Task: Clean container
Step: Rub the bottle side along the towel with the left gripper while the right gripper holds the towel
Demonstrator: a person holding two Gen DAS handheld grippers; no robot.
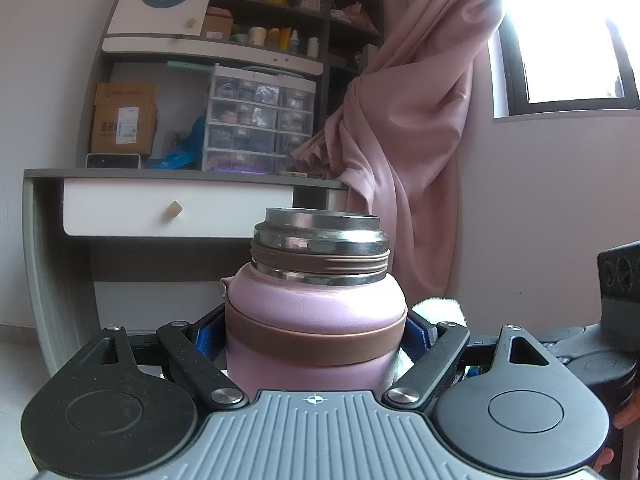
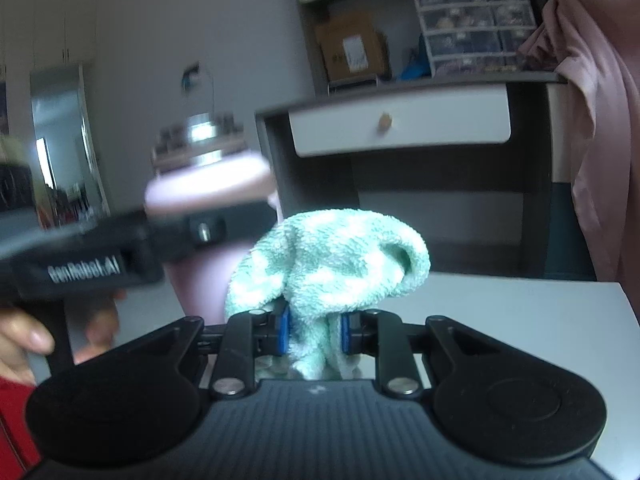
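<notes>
Pink curtain (image 1: 404, 128) fills the 1 o'clock side of the left view, with a desk (image 1: 176, 176) at 10 o'clock. Dead centre sits the flask (image 1: 316, 320), pink, upright, lid off, steel neck showing. The left gripper (image 1: 316, 338) is clamped on its body just under the brown band. In the right view the right gripper (image 2: 314, 334) pinches a mint towel (image 2: 332, 264), bunched up just beside the flask at its 3 o'clock.
</notes>
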